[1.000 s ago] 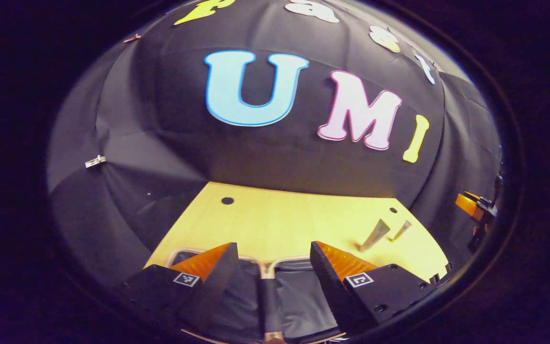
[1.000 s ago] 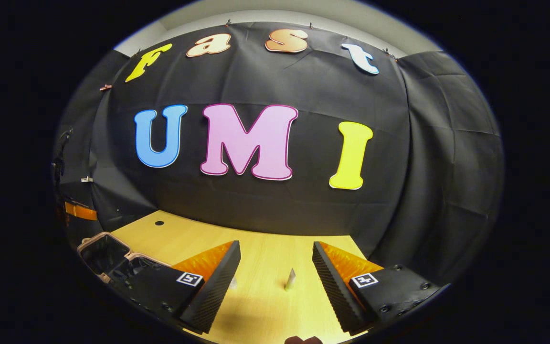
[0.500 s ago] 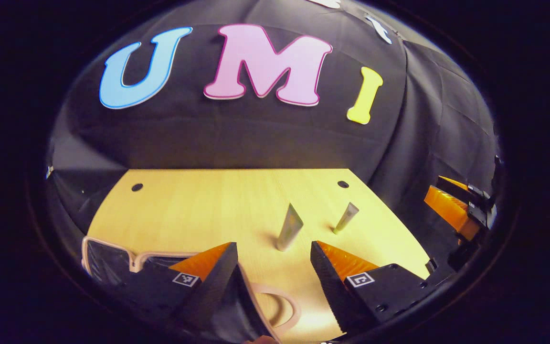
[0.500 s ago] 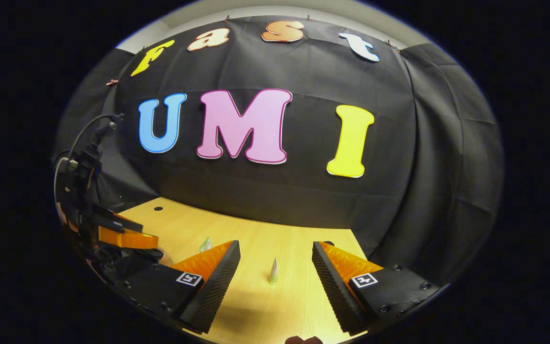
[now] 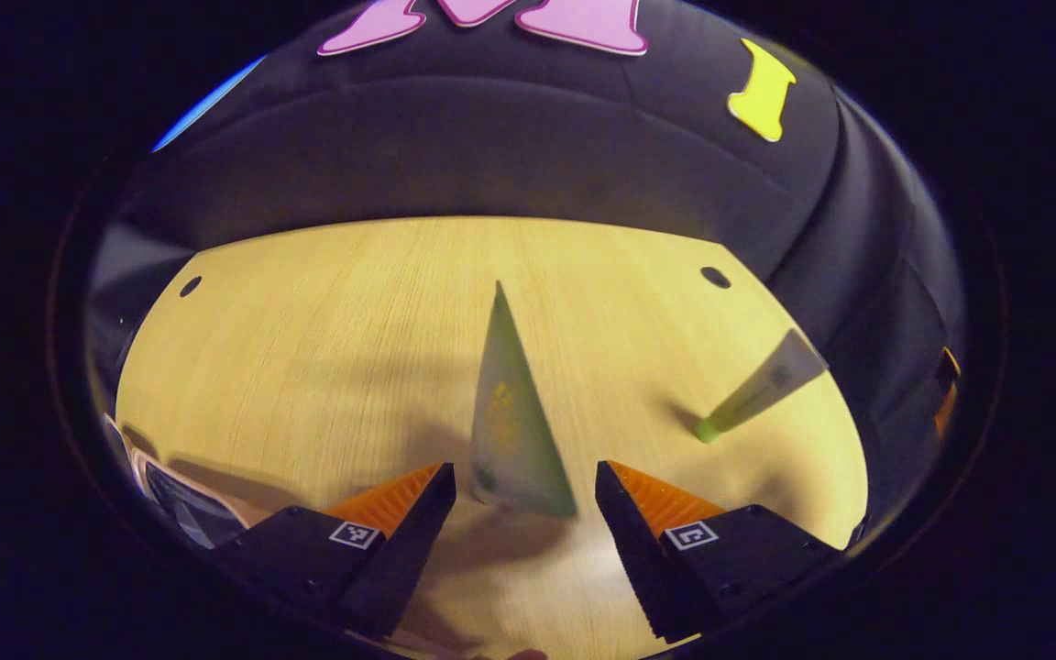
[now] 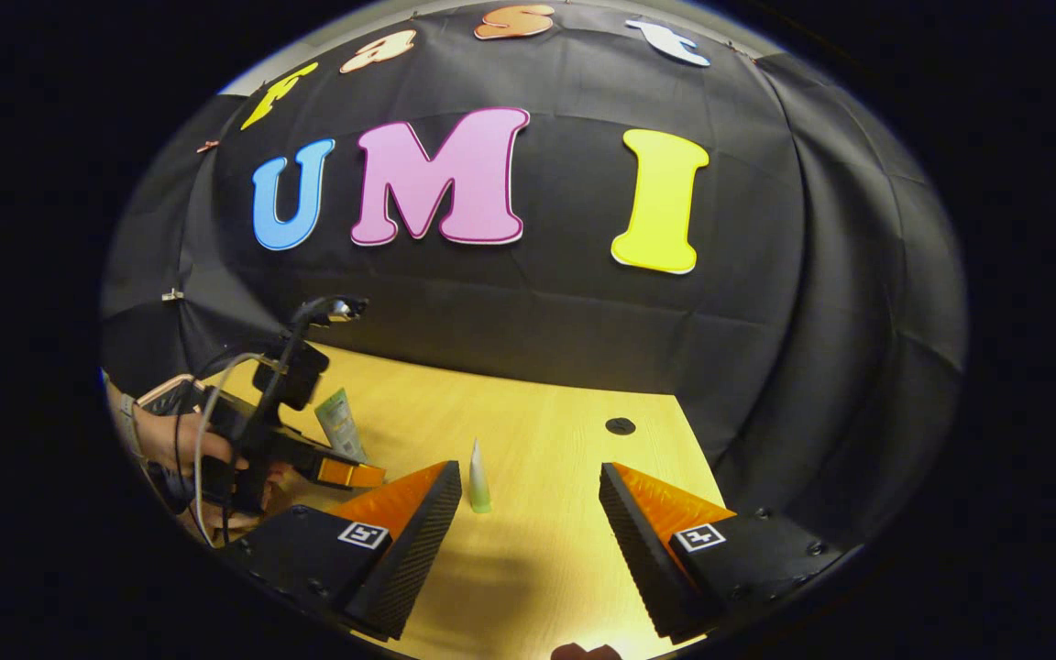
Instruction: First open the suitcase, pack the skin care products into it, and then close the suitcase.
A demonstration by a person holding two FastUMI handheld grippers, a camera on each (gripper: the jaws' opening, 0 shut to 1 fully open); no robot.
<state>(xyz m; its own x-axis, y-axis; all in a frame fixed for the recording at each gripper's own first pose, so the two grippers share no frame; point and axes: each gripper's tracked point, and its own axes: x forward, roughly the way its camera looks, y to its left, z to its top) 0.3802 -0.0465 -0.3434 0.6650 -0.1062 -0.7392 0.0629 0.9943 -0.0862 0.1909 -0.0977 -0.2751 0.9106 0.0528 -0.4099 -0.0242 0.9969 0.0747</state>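
The left claw (image 5: 521,481), fingers apart, is nearing the standing skincare tube (image 5: 508,412); probably light, squashy, tippy, so gripping mid-body seems best.

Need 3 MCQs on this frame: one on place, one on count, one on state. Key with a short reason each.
1. Where does the nearer tube stand in the left gripper view?
A. Inside the suitcase
B. On the table, just ahead of the gap between the left gripper's fingers
C. Lying flat at the table's far edge

2. How many tubes stand on the table?
A. One
B. Two
C. Four

3. What state is the right gripper in?
A. Open, holding nothing
B. Shut on a tube
C. Shut on the suitcase handle

Key: 1 B, the tube rises upright on its cap right ahead of the open fingers. 2 B, the nearer tube plus the far tube to its right. 3 A, its fingers stand wide apart with bare table between them.
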